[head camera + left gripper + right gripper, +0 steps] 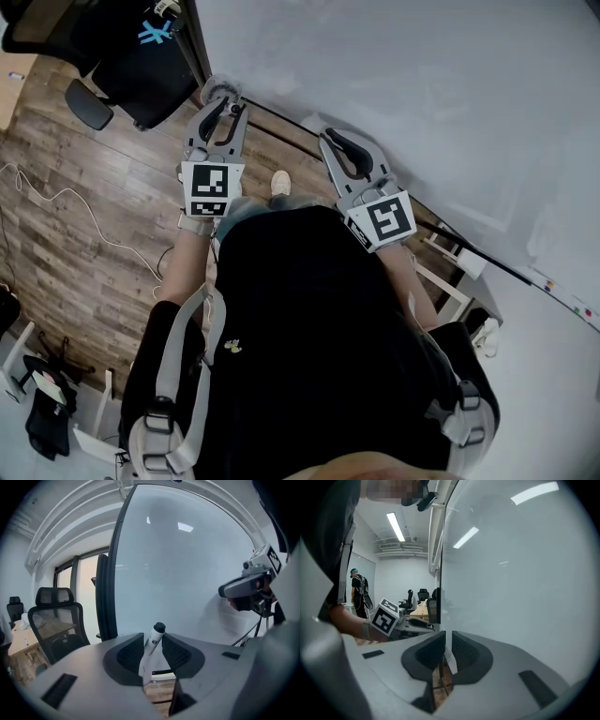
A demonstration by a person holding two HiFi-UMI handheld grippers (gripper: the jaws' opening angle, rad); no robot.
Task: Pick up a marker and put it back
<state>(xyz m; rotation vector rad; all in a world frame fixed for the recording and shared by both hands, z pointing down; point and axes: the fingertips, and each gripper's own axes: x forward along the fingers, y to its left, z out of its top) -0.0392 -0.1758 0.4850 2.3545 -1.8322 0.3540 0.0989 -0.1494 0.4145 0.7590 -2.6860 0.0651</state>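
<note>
At the far left of the head view, a black office chair (122, 66) is seen on a wood-plank floor (66, 197). Next to the right, the left gripper (225, 105) is held out in front of a person dressed in black. In the left gripper view, a marker (156, 633) with a white barrel and a black cap is clamped between its dark pads, cap pointing up and away, tilted slightly to the right. The marker is lifted clear of any surface, in front of a large whiteboard (187, 564).

Further right, the right gripper (446, 639) is shown with its jaws drawn almost together. Only a thin slit is left between them and nothing is gripped. At the far right of the head view, the ledge (548, 281) along the whiteboard's lower edge is seen, well apart from both grippers. A few small coloured items lie on it, too small to be identified.

The pick-up is judged to be done. The return is judged to be left: the marker has not yet been set down or released.
</note>
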